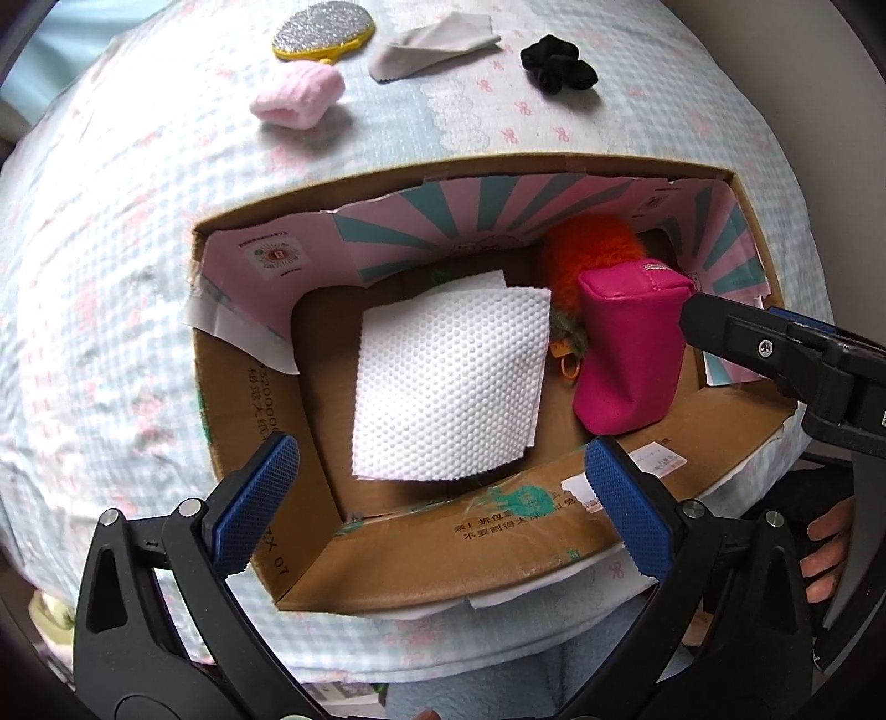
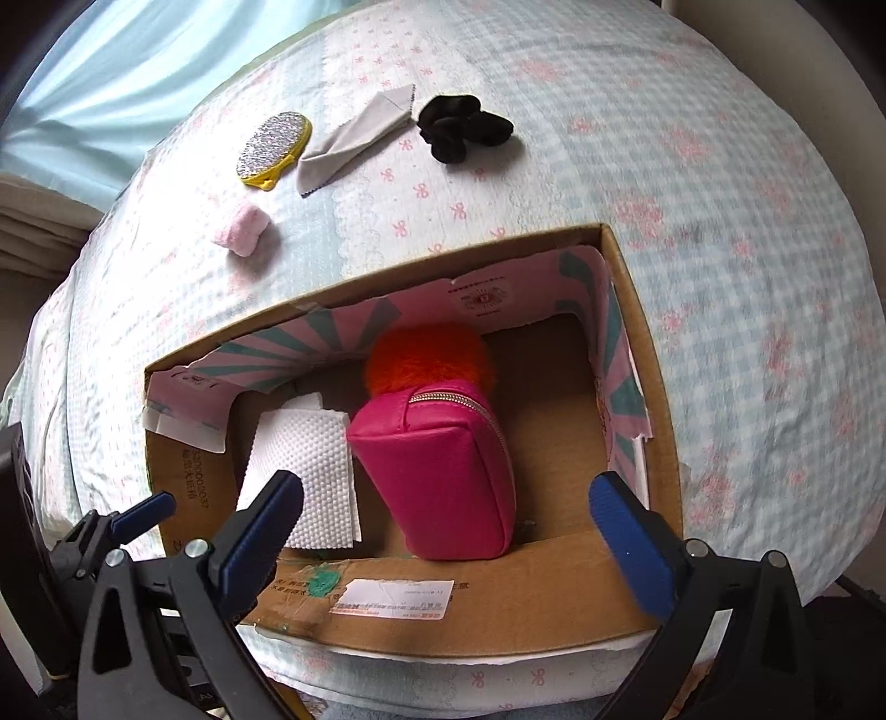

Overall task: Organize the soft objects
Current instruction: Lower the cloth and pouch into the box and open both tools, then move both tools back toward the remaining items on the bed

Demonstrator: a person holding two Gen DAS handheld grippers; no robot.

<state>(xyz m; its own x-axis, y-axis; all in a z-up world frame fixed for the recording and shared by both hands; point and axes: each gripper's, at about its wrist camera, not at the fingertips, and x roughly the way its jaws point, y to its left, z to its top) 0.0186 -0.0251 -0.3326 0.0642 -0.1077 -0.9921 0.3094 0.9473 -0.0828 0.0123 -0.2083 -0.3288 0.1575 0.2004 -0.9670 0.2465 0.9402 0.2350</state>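
Note:
An open cardboard box (image 1: 443, 559) (image 2: 637, 310) lies on the bed. Inside it are a white dimpled cloth (image 1: 448, 382) (image 2: 310, 448), a magenta zip pouch (image 1: 631, 349) (image 2: 443, 471) and an orange fluffy toy (image 1: 592, 249) (image 2: 426, 354). My left gripper (image 1: 443, 498) is open and empty above the box's near wall. My right gripper (image 2: 448, 526) is open and empty above the box's near edge, just in front of the pouch; it also shows in the left wrist view (image 1: 775, 343) beside the pouch. On the bed beyond lie a pink fuzzy roll (image 1: 299, 94) (image 2: 243, 227), a grey cloth (image 1: 432, 44) (image 2: 354, 133), a black scrunchie (image 1: 556, 63) (image 2: 459, 127) and a glittery silver pad with yellow rim (image 1: 324, 30) (image 2: 274, 147).
The bed has a pale blue checked cover with pink bows (image 1: 111, 277) (image 2: 747, 221). A light blue curtain (image 2: 111, 66) hangs at the far left. A hand (image 1: 825, 559) shows at the right edge of the left wrist view.

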